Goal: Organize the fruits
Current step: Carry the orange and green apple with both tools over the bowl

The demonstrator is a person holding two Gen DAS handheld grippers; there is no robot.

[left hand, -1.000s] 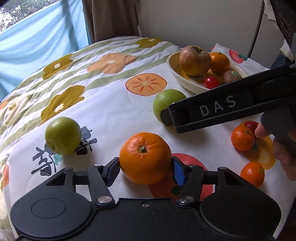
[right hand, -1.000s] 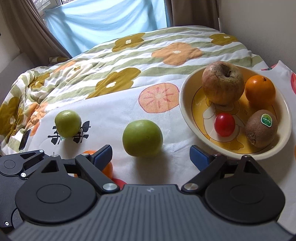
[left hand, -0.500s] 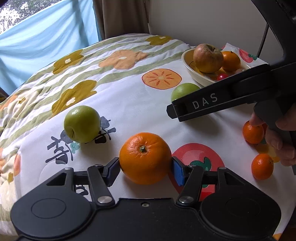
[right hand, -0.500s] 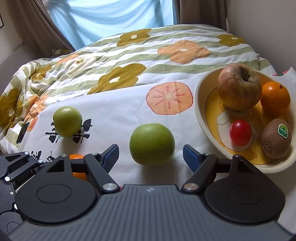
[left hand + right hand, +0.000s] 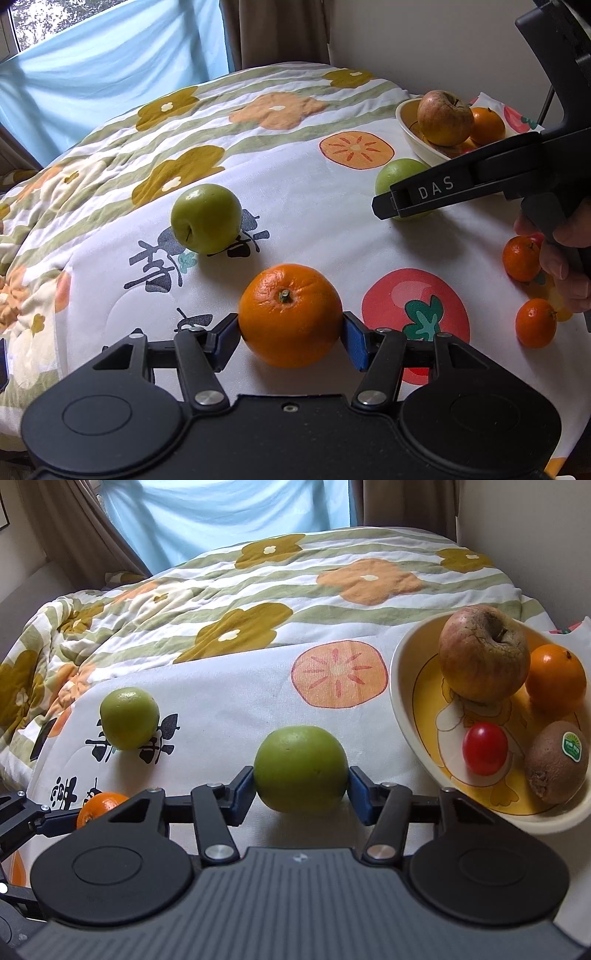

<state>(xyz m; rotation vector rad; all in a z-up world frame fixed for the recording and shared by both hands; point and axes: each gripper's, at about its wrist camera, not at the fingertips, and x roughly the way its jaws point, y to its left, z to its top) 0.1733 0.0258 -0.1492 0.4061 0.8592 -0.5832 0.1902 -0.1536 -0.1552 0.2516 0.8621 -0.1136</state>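
Observation:
A big orange sits low over the patterned cloth between the blue pads of my left gripper, which is shut on it. In the right wrist view a green apple lies on the cloth between the closing jaws of my right gripper; both pads touch its sides. The left wrist view shows that apple half hidden behind a black finger of the right gripper. A cream bowl to the right holds a brownish apple, an orange, a cherry tomato and a kiwi.
A second green apple rests on the cloth to the left. Two small mandarins lie at the right near the person's hand. A wall stands behind the bowl, and a blue curtain hangs at the back.
The right jaws have come in from wide apart onto the green apple. The left gripper, still holding the orange, has swung left, so the bowl now sits farther right in its view.

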